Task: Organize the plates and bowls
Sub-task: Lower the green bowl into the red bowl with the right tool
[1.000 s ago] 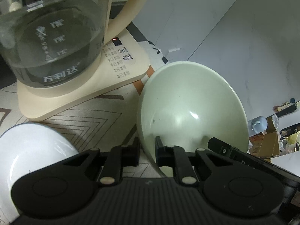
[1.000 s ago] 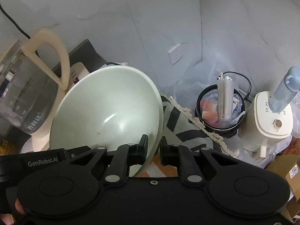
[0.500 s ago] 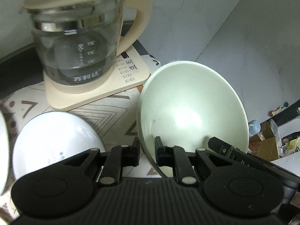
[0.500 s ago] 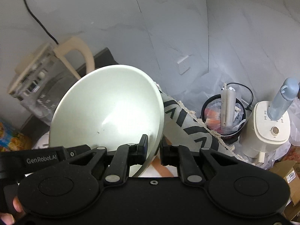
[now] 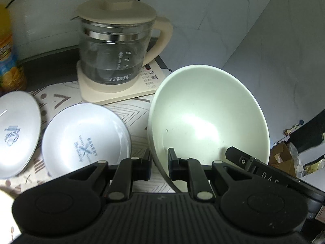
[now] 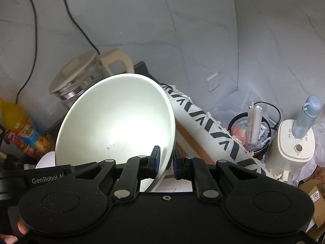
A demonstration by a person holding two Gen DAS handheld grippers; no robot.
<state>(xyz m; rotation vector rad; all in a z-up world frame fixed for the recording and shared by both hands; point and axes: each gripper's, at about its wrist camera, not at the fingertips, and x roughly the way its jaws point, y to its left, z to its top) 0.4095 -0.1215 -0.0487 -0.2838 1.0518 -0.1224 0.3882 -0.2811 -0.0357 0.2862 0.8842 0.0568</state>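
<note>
At the bottom of the left wrist view, the left hand-held gripper (image 5: 159,167) is clamped on the near left rim of the pale green bowl (image 5: 207,120), 1 pad inside and 1 outside the wall. In the right wrist view the right hand-held gripper (image 6: 166,160) pinches the opposite rim of the same pale green bowl (image 6: 117,122) in the same way. With 2 grips on opposite edges, the wide bowl is carried tilted and clear of the surface, probably because 1 narrow pinch alone would let it swing.

Just beyond the left gripper, at lower left, 2 white printed plates (image 5: 85,140) lie side by side on the patterned cloth (image 5: 134,109); they look like the stacking place, so the bowl likely goes next to them or onto them, though which I cannot tell.

Farther back stands a glass kettle (image 5: 113,55) on its cream base, close enough to be knocked. An orange bottle (image 5: 8,46) sits at the far left edge, by the wall.
</note>
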